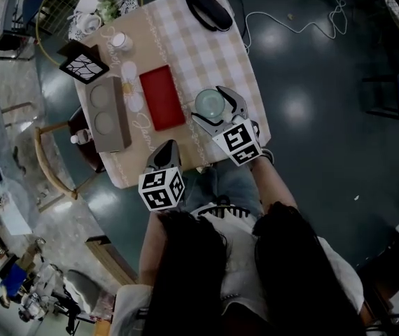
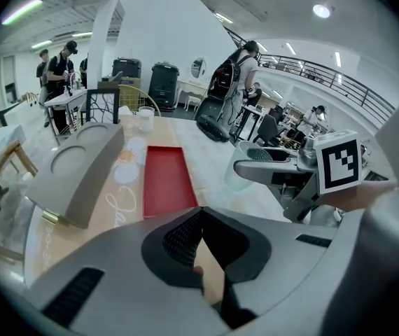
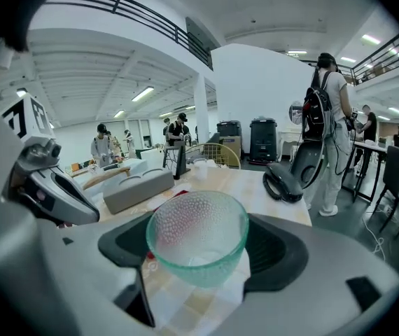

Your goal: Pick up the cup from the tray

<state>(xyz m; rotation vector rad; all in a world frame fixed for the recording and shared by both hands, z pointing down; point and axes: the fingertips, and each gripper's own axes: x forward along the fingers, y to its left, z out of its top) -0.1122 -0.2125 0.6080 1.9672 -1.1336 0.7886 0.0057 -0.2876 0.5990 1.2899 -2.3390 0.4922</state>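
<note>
A clear, dimpled glass cup (image 1: pixel 212 106) sits between the jaws of my right gripper (image 1: pixel 207 103), just right of the empty red tray (image 1: pixel 162 97). In the right gripper view the cup (image 3: pixel 198 240) fills the gap between the dark pads (image 3: pixel 278 249), which press on both its sides. The left gripper view shows the cup (image 2: pixel 243 176) held a little above the checked cloth. My left gripper (image 1: pixel 164 154) hangs over the table's near edge, shut with nothing in it; its pads (image 2: pixel 178 233) meet at the tip.
A grey block with two round recesses (image 1: pixel 108 114) lies left of the tray, with white coasters (image 1: pixel 133 86) between them. A black headset-like object (image 1: pixel 210 7) rests at the table's far end. A small jar (image 1: pixel 121 42) and a dark patterned card (image 1: pixel 84 65) stand far left.
</note>
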